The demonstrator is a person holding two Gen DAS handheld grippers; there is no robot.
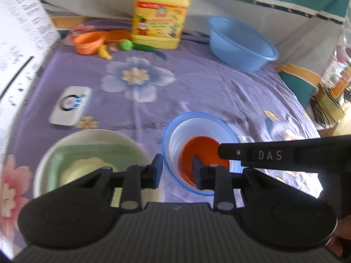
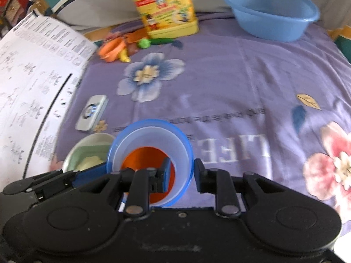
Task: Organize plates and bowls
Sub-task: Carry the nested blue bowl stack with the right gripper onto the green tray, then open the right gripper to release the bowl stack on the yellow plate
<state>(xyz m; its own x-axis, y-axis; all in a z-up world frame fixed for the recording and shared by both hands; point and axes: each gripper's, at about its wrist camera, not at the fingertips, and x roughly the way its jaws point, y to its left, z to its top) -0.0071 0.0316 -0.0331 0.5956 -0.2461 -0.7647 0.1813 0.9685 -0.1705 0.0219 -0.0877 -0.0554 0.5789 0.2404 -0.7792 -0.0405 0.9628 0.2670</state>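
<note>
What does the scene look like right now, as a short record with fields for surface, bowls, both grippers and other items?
surface: purple flowered cloth
nested bowls: blue-rimmed clear bowl with an orange bowl inside
left gripper: fingers straddle the blue-rimmed bowl's left rim, closed on it
right gripper: fingers straddle the same bowl's right rim, closed on it
white bowl: left of the nested bowls, pale green dish inside
blue basin: far right, empty
yellow jug: far centre
small orange cup: far left, beside toy food
white device: left of centre
</note>
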